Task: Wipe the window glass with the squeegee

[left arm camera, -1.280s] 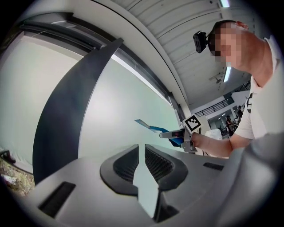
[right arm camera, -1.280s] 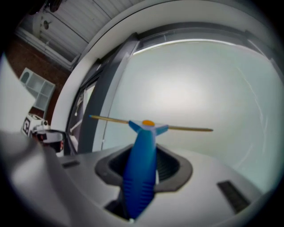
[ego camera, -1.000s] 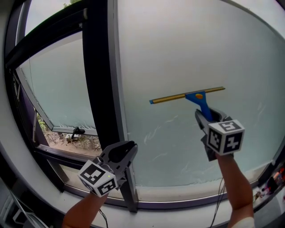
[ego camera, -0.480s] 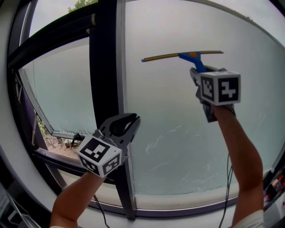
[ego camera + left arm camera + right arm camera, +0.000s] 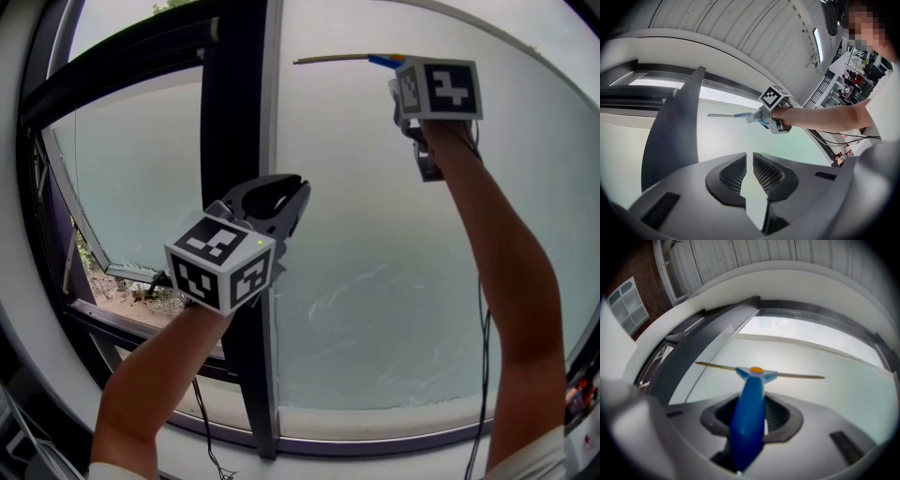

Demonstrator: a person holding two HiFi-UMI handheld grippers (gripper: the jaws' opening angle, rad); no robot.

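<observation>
Squeegee [image 5: 337,58], pinched by its handle in my right gripper [image 5: 752,418], sits at twelve o'clock of the window glass [image 5: 394,262], seemingly poised for a downward pull; my left gripper [image 5: 749,164] hangs pressed together, empty.

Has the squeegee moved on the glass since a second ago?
Yes. The squeegee has gone up the glass, from just above the faint streaks to near the pane's top, beside the dark frame post.

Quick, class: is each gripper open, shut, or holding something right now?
Left gripper: shut, nothing between its jaws.
Right gripper: shut on the squeegee, gripping its blue handle.
</observation>
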